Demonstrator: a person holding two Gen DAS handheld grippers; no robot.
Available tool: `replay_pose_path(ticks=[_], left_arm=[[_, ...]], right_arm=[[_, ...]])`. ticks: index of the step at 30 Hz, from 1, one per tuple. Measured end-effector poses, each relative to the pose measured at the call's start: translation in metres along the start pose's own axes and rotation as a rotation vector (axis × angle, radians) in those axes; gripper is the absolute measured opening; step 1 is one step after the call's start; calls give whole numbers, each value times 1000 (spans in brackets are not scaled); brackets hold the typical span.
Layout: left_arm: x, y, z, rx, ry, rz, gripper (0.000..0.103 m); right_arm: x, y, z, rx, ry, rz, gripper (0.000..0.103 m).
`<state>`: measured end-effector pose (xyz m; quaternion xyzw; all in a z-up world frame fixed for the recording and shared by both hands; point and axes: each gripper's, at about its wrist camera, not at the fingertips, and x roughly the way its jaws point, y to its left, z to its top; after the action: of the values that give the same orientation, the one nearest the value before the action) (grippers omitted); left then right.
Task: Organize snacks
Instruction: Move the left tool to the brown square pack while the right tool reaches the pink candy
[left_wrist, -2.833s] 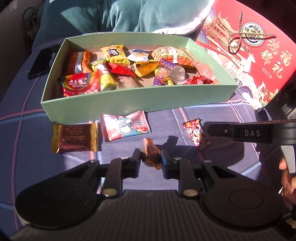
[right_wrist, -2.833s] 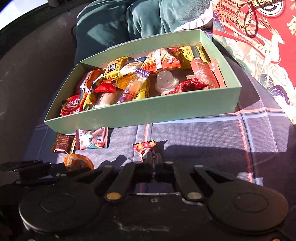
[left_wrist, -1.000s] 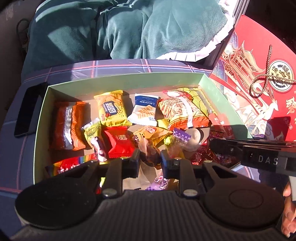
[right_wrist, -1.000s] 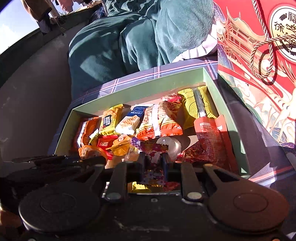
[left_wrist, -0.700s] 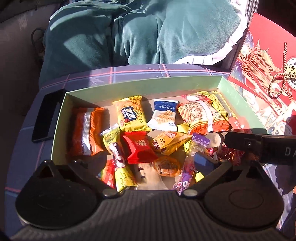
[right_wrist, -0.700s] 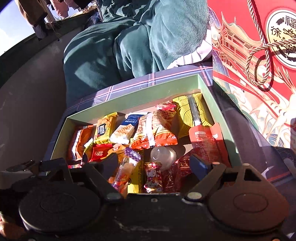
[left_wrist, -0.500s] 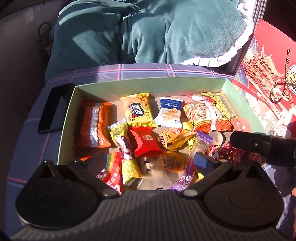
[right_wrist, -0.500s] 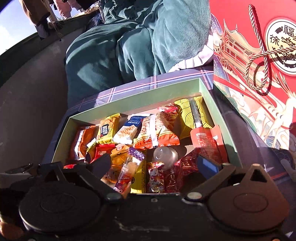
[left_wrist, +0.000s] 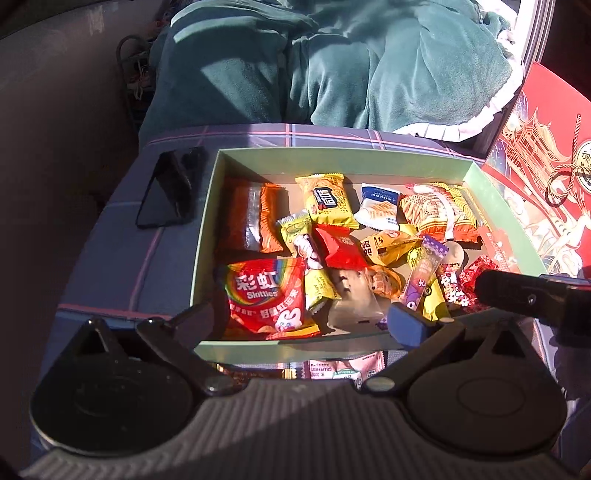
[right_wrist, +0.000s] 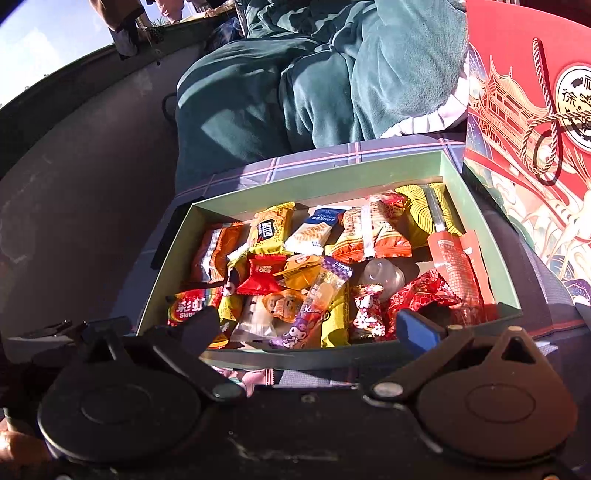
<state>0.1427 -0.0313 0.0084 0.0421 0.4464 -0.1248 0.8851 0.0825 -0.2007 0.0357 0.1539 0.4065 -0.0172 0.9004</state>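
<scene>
A pale green box holds several wrapped snacks. The orange round candy and the red Hello Kitty candy lie among them, near a red Skittles bag. My left gripper is open and empty above the box's near wall. My right gripper is open and empty over the near wall too; it also shows in the left wrist view. A pink snack packet and a brown one lie outside, in front of the box.
A black phone lies left of the box on the plaid cloth. A red gift bag stands to the right. A teal blanket is heaped behind the box.
Both grippers carried their candies over the box, opened and dropped them inside. Since then both have drawn back toward the near wall, open and empty.
</scene>
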Motion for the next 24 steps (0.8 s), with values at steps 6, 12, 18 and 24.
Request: replay_pose_path(ticks=[6, 12, 18, 24], left_arm=[[-10, 29, -23, -35, 6, 41, 103], [3, 57, -47, -75, 63, 101, 103], [26, 67, -59, -67, 113, 129, 103], [47, 63, -58, -49, 131, 133, 103]], right_arm=[[-3, 26, -20, -66, 36, 35, 103], [12, 42, -39, -96, 74, 40, 96], [36, 57, -49, -157, 121, 66, 35], [65, 68, -46, -189, 164, 90, 30]])
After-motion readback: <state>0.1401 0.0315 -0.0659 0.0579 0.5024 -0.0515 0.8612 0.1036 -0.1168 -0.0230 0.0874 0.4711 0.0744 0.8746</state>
